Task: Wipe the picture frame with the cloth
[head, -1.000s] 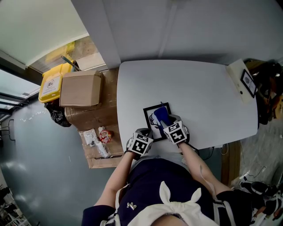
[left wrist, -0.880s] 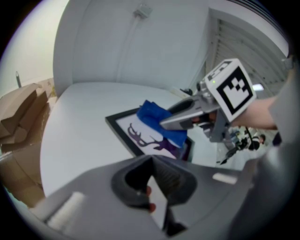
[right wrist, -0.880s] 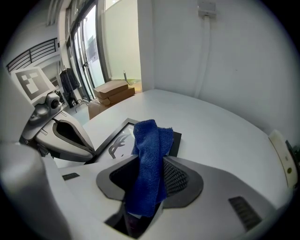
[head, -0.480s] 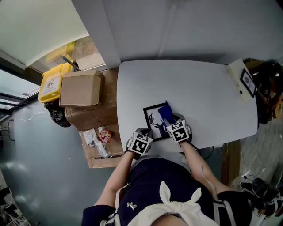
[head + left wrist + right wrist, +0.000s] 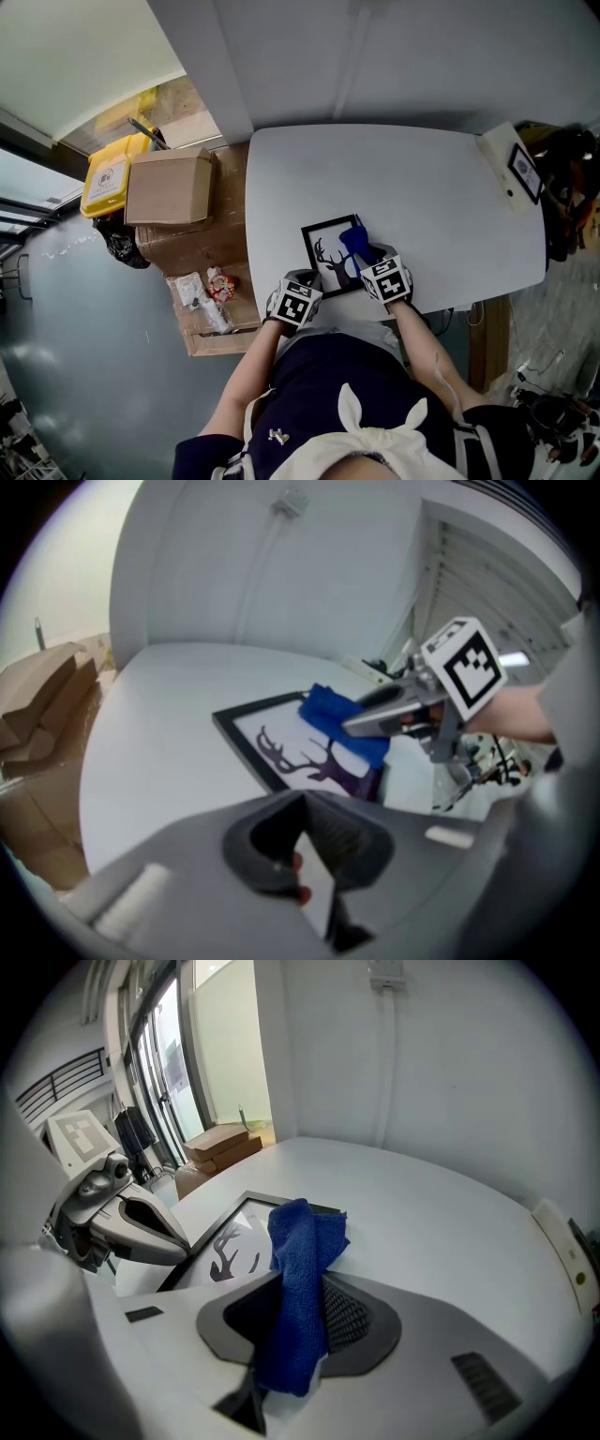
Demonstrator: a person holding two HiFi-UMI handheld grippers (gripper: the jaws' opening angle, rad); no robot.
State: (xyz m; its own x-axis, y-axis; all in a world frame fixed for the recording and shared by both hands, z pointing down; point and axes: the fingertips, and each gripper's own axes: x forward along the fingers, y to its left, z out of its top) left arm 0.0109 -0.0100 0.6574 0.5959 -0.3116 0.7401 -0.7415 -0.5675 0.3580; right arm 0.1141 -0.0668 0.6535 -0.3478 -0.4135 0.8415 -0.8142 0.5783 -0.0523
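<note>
A black picture frame (image 5: 328,255) with a deer silhouette lies flat near the front edge of the white table (image 5: 412,178). My right gripper (image 5: 364,255) is shut on a blue cloth (image 5: 353,240), which rests on the frame's right side. In the right gripper view the cloth (image 5: 300,1260) hangs folded from the jaws, over the frame (image 5: 228,1241). My left gripper (image 5: 303,284) sits at the frame's near left corner. Its jaws stand close together, with only a thin white sliver between them (image 5: 305,855). The left gripper view shows the frame (image 5: 281,747), the cloth (image 5: 339,719) and the right gripper (image 5: 354,727).
A cardboard box (image 5: 170,187) and a yellow bin (image 5: 106,176) stand on the floor left of the table. A white device (image 5: 511,167) lies at the table's far right corner. A wall runs along the table's far side. The person's body is against the table's front edge.
My right gripper has slid the cloth rightward, from the middle of the frame to its right side. The left gripper has stayed in place.
</note>
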